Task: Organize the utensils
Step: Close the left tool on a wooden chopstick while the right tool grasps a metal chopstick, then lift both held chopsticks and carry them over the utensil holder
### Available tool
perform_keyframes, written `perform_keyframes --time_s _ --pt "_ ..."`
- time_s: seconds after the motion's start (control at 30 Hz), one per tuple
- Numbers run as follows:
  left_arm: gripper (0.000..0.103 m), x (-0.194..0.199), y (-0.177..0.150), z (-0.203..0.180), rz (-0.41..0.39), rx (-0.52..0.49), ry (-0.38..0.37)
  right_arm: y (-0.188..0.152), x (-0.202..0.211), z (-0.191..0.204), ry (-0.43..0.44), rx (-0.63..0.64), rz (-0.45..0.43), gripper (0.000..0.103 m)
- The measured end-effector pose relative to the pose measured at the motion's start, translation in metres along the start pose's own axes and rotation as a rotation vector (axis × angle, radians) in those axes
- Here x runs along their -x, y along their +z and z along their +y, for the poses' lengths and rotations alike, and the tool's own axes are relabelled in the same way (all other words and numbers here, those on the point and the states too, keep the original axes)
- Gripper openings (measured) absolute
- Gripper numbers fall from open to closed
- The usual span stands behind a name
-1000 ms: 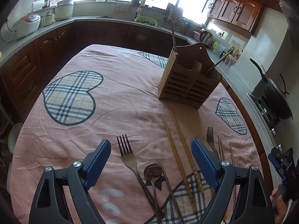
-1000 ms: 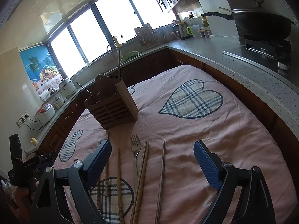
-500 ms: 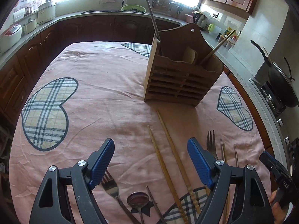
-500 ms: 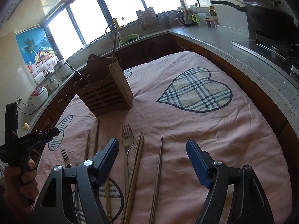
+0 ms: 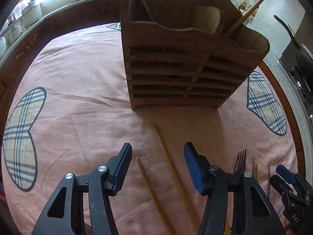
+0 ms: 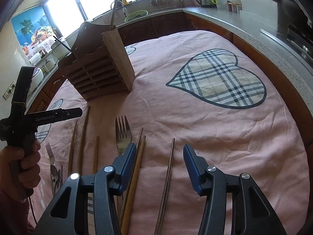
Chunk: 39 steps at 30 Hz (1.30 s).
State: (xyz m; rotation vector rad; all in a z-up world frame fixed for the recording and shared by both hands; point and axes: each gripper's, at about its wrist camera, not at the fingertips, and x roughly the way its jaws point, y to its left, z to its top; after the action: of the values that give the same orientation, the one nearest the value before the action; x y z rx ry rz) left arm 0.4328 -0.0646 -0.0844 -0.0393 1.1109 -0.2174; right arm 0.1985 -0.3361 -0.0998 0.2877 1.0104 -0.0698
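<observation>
- On the pink tablecloth [image 6: 195,121], printed with plaid hearts, the loose utensils are laid out in front of the wooden caddy [image 5: 187,62]: two pale chopsticks [image 5: 168,168], a fork [image 6: 122,135], a brown chopstick pair [image 6: 137,162], a single dark chopstick [image 6: 168,168], and a smaller fork with a spoon [image 6: 53,174] at the far left of the right wrist view.
- A few items are already held upright in the caddy's top compartments.
- Left gripper [image 5: 157,166]: jaws are spread apart and empty, with the pale chopsticks lying between them.
- Right gripper [image 6: 159,166]: jaws are likewise released and empty, set over the dark chopstick, its left pad just beside the brown pair.
- Risk, as judged: a thin, round chopstick could be rolled aside or pinched off-centre, so that it pivots when lifted; two sticks could be caught together; the cloth could be bunched by a low closure.
- Risk, as judged: the caddy could be nudged or tipped if an insertion is made at a slant.
- Writing: "GenRobot.AI" can be read on the left gripper's body in the right wrist view; "DAS" is seen on the right gripper in the left wrist view.
</observation>
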Motion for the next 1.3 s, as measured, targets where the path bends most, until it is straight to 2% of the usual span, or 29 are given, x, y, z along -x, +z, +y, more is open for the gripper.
perform_keyframes --time_s 0.13,0.2,0.27,0.33,0.4,0.53,0.7,0.77,1.03,1.3 --pt "0.053 -0.022 0.008 -0.004 0.019 -0.02 0.016 0.002 -0.013 -0.001 -0.022 0.01 0.033 0.042" --pt "0.044 -0.03 0.01 -0.008 0.029 -0.03 0.027 0.002 -0.02 -0.001 -0.038 0.017 0.052 0.038" --pt "0.041 -0.034 0.011 -0.013 0.025 -0.042 0.04 0.003 -0.025 -0.001 -0.054 0.023 0.063 0.031" --pt "0.027 -0.038 0.013 -0.016 0.023 -0.046 0.057 0.004 -0.026 -0.001 -0.059 0.026 0.061 0.03" --pt "0.009 -0.042 0.012 -0.02 0.022 -0.057 0.066 0.006 -0.028 0.0 -0.074 0.033 0.064 0.024" --pt "0.007 -0.049 0.01 -0.03 0.011 -0.074 0.073 0.008 -0.03 -0.003 -0.093 0.027 0.061 0.006" --pt "0.004 -0.047 0.009 -0.03 0.03 -0.014 -0.027 0.01 -0.028 -0.008 -0.047 -0.012 0.053 0.004" --pt "0.004 -0.037 0.006 -0.034 0.012 -0.01 -0.05 0.011 -0.021 -0.007 -0.026 -0.015 0.04 0.003" --pt "0.004 0.025 -0.011 -0.036 -0.074 0.001 -0.16 0.015 0.018 0.007 0.029 0.002 -0.037 0.003" --pt "0.004 0.091 -0.048 -0.024 -0.178 0.013 -0.214 0.02 0.061 0.024 0.063 0.032 -0.119 0.003"
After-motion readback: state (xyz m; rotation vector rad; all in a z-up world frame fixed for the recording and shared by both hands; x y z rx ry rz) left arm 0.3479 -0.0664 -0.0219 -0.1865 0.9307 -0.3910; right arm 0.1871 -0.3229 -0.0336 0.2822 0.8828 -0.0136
